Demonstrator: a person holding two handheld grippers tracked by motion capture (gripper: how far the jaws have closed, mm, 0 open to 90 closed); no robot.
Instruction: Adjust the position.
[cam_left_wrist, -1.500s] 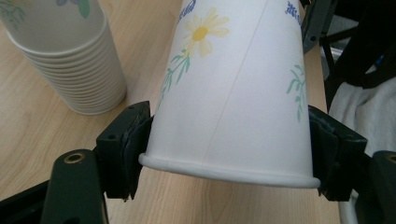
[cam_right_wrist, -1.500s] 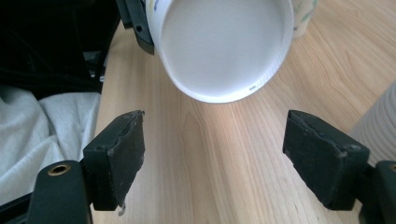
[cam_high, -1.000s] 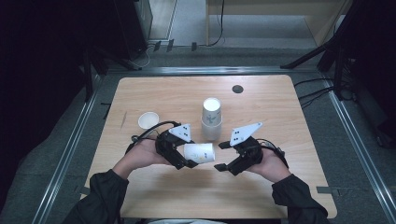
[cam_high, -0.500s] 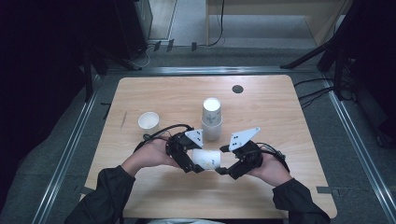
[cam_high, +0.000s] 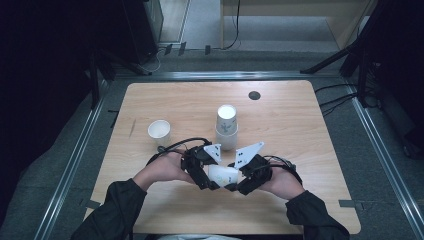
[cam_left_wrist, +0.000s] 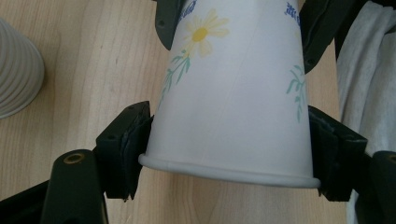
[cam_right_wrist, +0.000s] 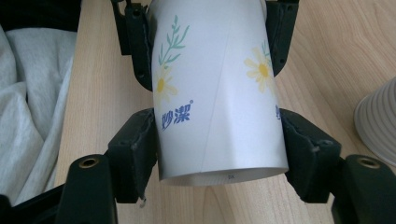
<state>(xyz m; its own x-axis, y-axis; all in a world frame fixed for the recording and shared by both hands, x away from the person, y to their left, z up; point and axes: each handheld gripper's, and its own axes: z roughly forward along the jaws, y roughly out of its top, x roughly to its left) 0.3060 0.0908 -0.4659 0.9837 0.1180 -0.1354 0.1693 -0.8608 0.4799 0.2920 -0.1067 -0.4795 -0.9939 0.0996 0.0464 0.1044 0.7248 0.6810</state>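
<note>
**Paper cup passed between two claws at the front of the desk**

Since the earlier frame, the left claw (cam_high: 214, 182) has been carried a little toward the right claw (cam_high: 235, 186), and the flowered paper cup (cam_high: 223, 175) has been brought between both. The jaws of the right claw have just been closing and are now seen pressed on the base end of the cup, as shown in the right gripper view (cam_right_wrist: 219, 93). The rim end is clamped by the left claw, as shown in the left gripper view (cam_left_wrist: 233, 102). The cup is held on its side above the desk (cam_high: 300, 130), near the inverted cup stack (cam_high: 226, 127); a small white bowl (cam_high: 159, 132) stands well apart. The handover is judged half done: a double grip is established, and release by one claw and placement remain.
</note>
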